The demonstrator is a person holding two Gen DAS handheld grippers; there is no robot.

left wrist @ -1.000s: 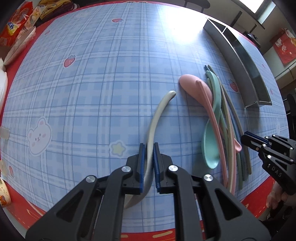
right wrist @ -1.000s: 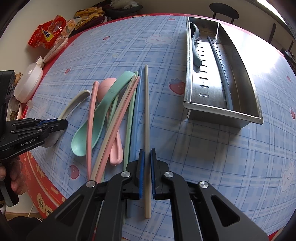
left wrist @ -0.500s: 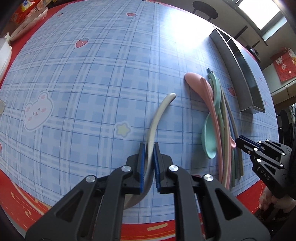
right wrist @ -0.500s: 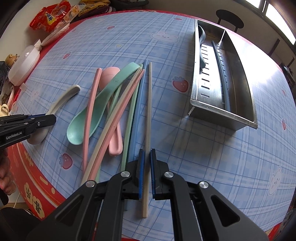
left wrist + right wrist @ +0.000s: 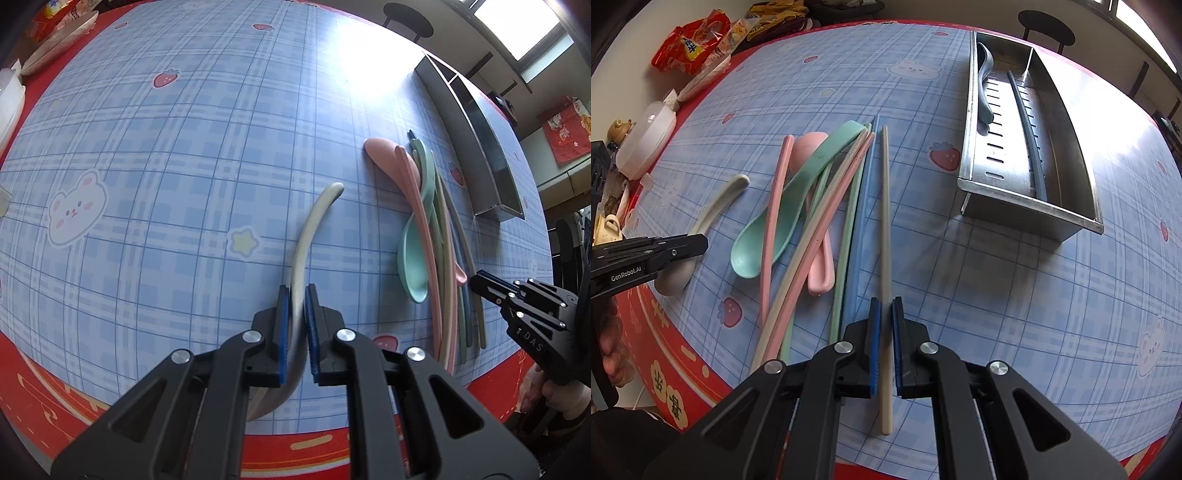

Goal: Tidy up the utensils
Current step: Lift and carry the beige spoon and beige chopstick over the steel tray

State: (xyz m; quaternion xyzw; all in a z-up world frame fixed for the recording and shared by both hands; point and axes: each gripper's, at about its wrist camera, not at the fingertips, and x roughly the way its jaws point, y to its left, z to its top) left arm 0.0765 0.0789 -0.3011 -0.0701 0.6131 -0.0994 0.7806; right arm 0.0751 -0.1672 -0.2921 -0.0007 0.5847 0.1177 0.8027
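A grey-blue spoon [image 5: 984, 83] and a dark chopstick [image 5: 1027, 129] are held in the steel tray [image 5: 1067, 136]. The left claw [image 5: 295, 295] is clamped on a beige spoon [image 5: 314, 225], the right claw [image 5: 885, 308] on a beige chopstick [image 5: 885, 221].

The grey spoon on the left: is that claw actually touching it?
Touching. The left wrist view shows the left claw shut on the grey spoon, both blue pads pressed against its handle.
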